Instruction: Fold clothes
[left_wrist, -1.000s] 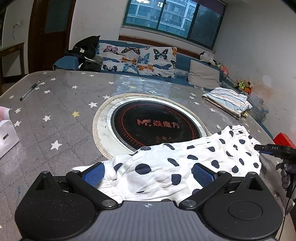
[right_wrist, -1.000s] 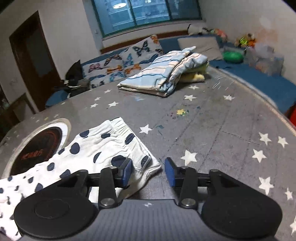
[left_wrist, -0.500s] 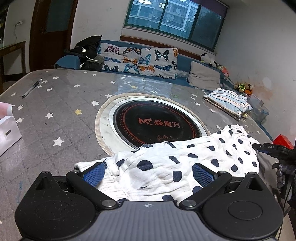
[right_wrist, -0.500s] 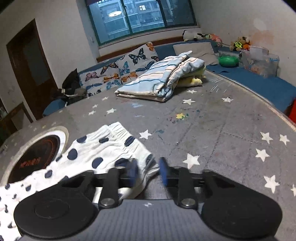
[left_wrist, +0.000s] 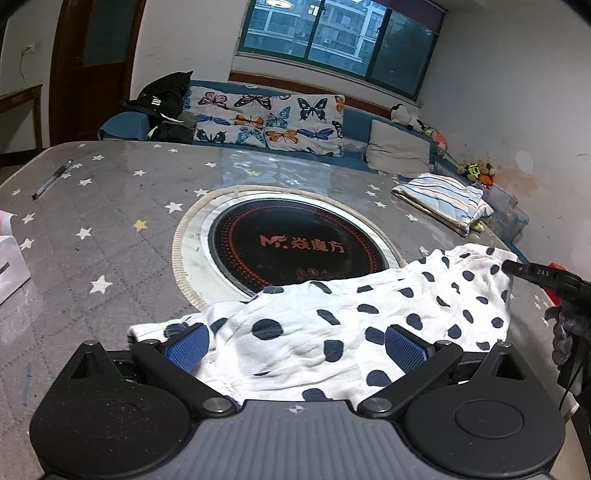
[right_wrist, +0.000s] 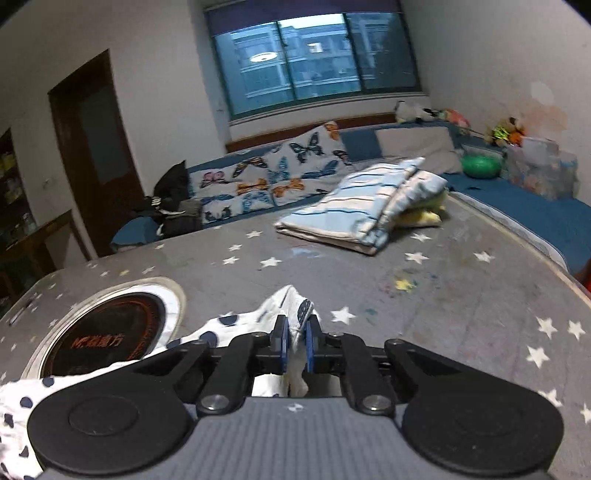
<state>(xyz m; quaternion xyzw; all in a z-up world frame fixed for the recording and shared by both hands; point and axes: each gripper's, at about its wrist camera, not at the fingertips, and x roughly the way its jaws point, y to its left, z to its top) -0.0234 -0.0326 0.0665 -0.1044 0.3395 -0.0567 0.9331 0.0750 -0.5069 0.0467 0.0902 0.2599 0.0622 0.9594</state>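
White dotted garment (right_wrist: 295, 314) pinched in right gripper (right_wrist: 295, 338), lifted

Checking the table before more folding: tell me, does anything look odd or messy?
Small coloured stains smear the star-patterned table cover ahead of the right claw; a pen lies loose at the far left.
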